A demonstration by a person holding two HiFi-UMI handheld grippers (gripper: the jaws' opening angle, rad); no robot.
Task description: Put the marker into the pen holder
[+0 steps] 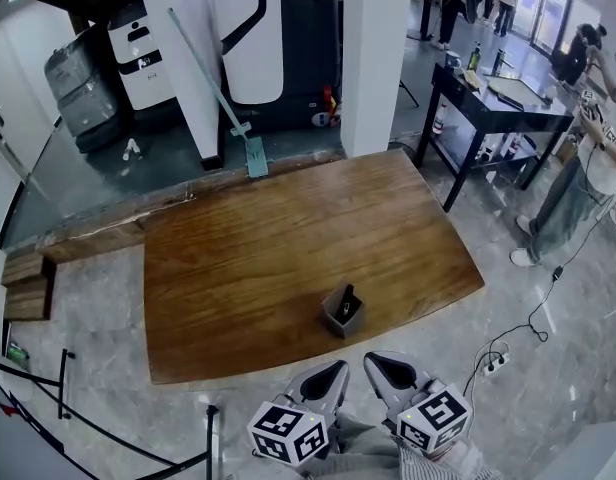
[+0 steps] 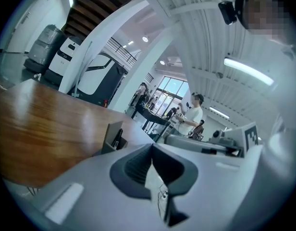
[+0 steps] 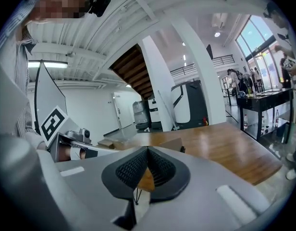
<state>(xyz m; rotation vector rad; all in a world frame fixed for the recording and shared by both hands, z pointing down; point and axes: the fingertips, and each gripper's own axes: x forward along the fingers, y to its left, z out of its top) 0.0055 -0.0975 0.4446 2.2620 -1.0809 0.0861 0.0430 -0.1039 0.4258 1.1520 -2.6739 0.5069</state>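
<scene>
Right, the big wooden table [image 1: 288,258] fills the middle of the head view, sitting on pale marble floor [image 1: 88,308], with a darker floor strip behind it.

Starting at the left edge, there are low wooden steps [image 1: 26,283] and black stand legs [image 1: 68,388] in the lower left corner. In the upper left stand a grey case [image 1: 83,88] and a white unit [image 1: 143,58]. A long-handled squeegee [image 1: 223,98] leans with its head at the table's far edge. Behind it is a dark machine with white panels [image 1: 278,38], then a white pillar [image 1: 373,58] at top centre.

Near the table's front edge, right of centre, sits the grey pen holder [image 1: 342,311], and the dark marker [image 1: 347,300] stands inside it.

Just below it, off the table's near edge, is the left gripper [image 1: 333,370], its jaws pressed together on nothing. Beside it the right gripper [image 1: 383,365] is also closed and empty. The table's front edge lies between both grippers and the holder.

In the upper right is a black table [image 1: 498,108] with bottles on it, a person [image 1: 578,188] stands at the right edge, and a cable with a power strip [image 1: 496,361] trails across the floor at lower right.
</scene>
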